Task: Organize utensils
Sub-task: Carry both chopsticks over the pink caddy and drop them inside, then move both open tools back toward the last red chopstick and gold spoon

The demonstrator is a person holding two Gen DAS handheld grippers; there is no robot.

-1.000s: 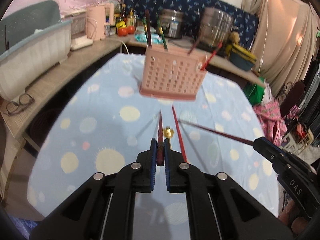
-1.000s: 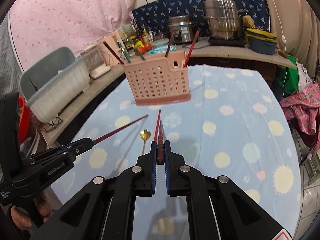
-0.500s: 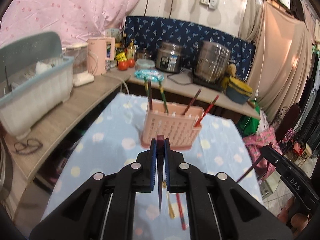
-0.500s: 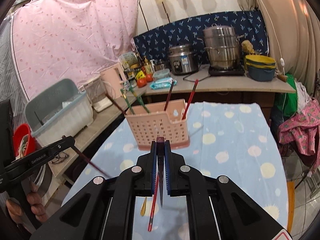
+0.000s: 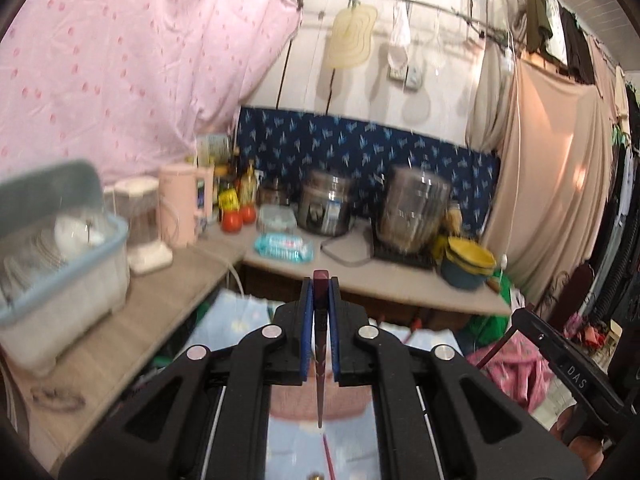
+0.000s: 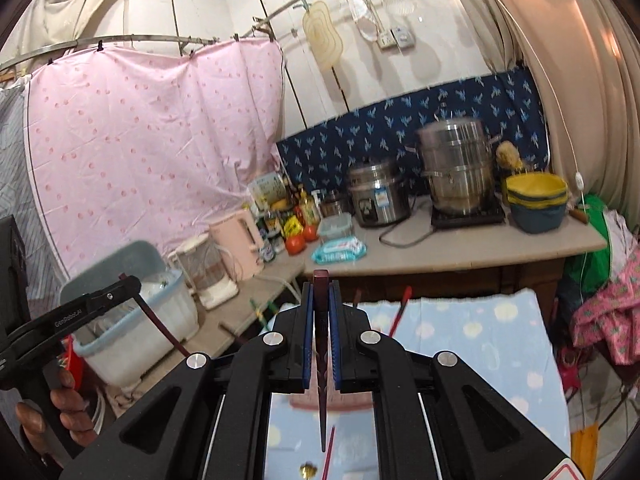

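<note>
My left gripper (image 5: 320,284) is shut on a dark red chopstick (image 5: 320,364) that hangs point down between the jaws. My right gripper (image 6: 321,285) is shut on a second dark red chopstick (image 6: 322,380), also point down. Both are raised high over the table. The pink utensil basket (image 5: 320,406) is mostly hidden under the left fingers; in the right wrist view (image 6: 352,400) only a strip of it shows. A red chopstick (image 6: 329,452) and a gold spoon (image 6: 307,470) lie on the tablecloth below. The left gripper also shows in the right wrist view (image 6: 130,282).
A blue spotted tablecloth (image 6: 480,336) covers the table. Behind it a counter (image 6: 460,252) holds steel pots, a rice cooker (image 6: 376,196), bowls and bottles. A dish bin (image 5: 56,264) stands on the left counter. Pink clothes (image 6: 608,316) lie at the right.
Both grippers have risen and tilted up with their chopsticks, which now hang point down. The basket has dropped from mid view to below the fingers.
</note>
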